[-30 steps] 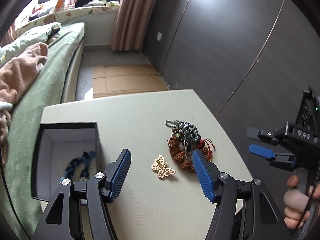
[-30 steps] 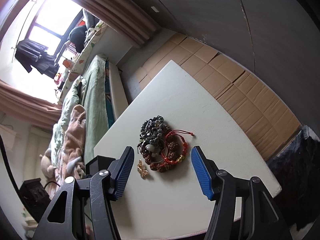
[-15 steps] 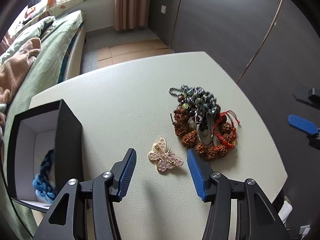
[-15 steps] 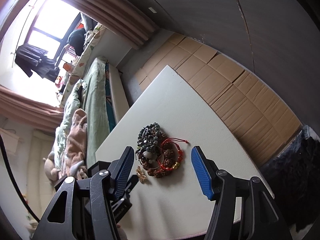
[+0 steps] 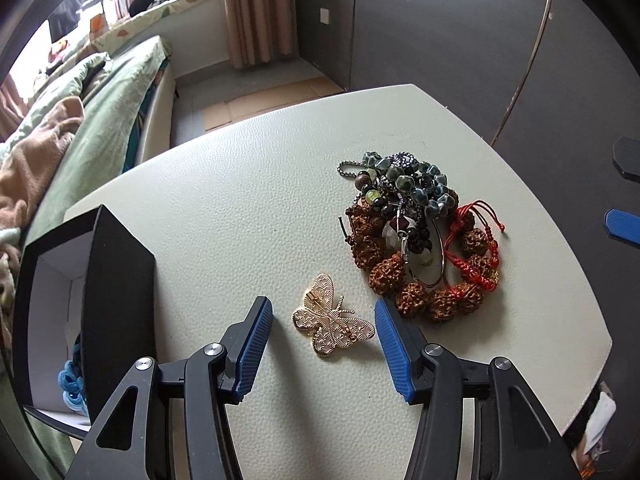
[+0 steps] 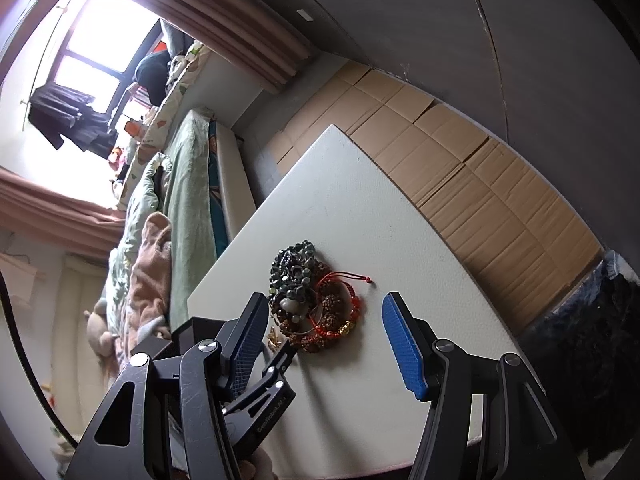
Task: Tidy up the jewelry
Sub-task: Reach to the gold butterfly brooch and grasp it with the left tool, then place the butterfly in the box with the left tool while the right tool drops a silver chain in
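A gold butterfly brooch (image 5: 332, 320) lies pin-side up on the white table (image 5: 260, 200). My left gripper (image 5: 323, 308) is low over it, open, a blue pad on either side of the brooch and neither one touching. To the right lies a heap of bracelets (image 5: 416, 232): brown seed beads, grey-blue beads, red cord. In the right wrist view my right gripper (image 6: 324, 300) hovers open above that heap (image 6: 304, 280), holding nothing. The brooch (image 6: 274, 336) peeks out beside its left finger.
An open black box (image 5: 116, 280) with a white lining stands at the table's left edge, a blue beaded piece (image 5: 72, 384) inside. A bed (image 5: 100, 128) runs along the left. Dark cabinet doors (image 5: 440, 40) and cardboard flooring (image 6: 460, 168) lie beyond the table.
My left gripper has come down and forward over the brooch, and its jaws have narrowed a little around it. The right gripper has stayed where it was.
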The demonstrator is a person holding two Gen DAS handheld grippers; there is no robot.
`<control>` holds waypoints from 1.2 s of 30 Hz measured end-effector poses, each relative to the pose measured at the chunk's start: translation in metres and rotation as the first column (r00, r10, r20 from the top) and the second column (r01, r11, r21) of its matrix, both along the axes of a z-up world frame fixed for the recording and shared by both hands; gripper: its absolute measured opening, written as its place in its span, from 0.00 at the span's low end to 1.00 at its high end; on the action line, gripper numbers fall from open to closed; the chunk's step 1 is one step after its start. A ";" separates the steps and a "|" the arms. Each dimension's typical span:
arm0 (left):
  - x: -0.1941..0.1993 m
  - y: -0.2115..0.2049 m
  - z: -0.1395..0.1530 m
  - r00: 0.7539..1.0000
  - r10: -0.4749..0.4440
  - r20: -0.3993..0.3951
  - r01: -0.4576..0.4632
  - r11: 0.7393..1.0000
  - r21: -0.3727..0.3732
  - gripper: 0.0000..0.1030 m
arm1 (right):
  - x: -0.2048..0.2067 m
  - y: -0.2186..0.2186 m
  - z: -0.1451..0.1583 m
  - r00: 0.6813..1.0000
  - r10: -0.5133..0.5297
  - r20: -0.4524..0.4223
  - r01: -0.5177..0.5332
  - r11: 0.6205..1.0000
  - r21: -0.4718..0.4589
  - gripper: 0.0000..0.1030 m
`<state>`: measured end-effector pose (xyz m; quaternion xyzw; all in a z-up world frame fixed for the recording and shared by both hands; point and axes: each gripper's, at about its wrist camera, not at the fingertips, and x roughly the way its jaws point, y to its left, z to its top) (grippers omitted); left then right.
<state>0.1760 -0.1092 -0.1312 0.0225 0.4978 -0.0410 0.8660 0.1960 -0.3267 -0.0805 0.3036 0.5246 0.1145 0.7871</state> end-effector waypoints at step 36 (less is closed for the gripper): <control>-0.010 0.091 0.069 0.986 0.127 0.107 -0.091 0.952 -0.293 0.13 | 0.019 0.095 -0.030 0.978 0.205 -0.032 -0.207 0.975 -0.082 0.39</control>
